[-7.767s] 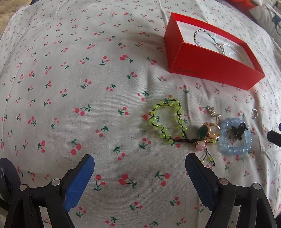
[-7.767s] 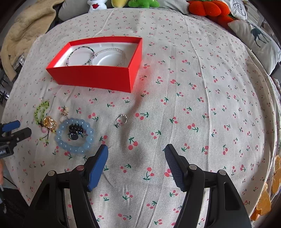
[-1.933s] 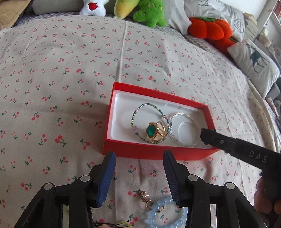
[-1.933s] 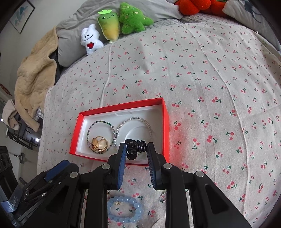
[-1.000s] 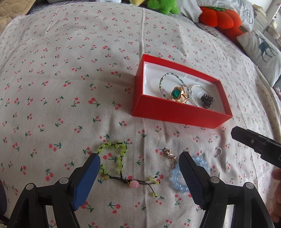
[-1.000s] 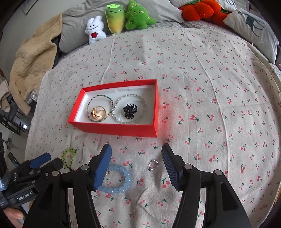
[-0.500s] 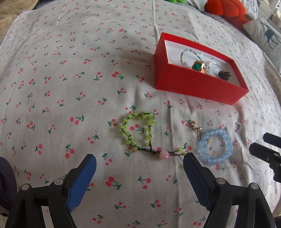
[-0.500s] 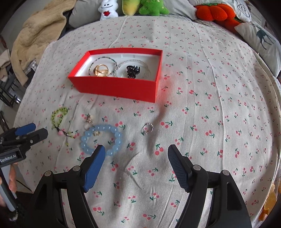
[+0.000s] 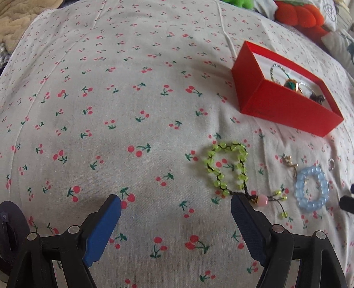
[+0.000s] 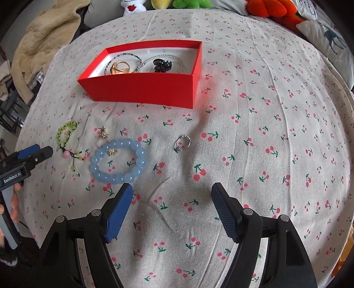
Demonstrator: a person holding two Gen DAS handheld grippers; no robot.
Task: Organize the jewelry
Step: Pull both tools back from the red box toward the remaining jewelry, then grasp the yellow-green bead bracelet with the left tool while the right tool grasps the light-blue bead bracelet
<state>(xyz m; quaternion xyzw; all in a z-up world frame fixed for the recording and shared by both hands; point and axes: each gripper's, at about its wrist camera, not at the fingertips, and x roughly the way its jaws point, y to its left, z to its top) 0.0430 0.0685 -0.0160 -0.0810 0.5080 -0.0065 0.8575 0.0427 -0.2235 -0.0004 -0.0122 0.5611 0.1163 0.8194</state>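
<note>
A red box (image 10: 141,88) (image 9: 285,108) on the cherry-print bedspread holds two thin bracelets, a gold ring with a green stone (image 9: 291,85) and a black hair claw (image 10: 162,64). In front of it lie a green beaded bracelet (image 9: 225,168) (image 10: 66,130), a small gold earring (image 10: 102,134), a blue beaded bracelet (image 10: 118,160) (image 9: 312,188) and a silver ring (image 10: 183,141). My left gripper (image 9: 176,207) is open, low over the cloth just left of the green bracelet. My right gripper (image 10: 171,193) is open and empty, hovering in front of the silver ring and the blue bracelet.
Plush toys (image 10: 181,3) and an orange pumpkin cushion (image 10: 272,8) line the far edge of the bed. A beige blanket (image 10: 42,33) is heaped at the far left. A hand (image 10: 13,203) holds the left gripper at the bed's left edge.
Both grippers have come down and closer to the loose jewelry. The red box has slid toward the top of each view. The right jaws have spread wider.
</note>
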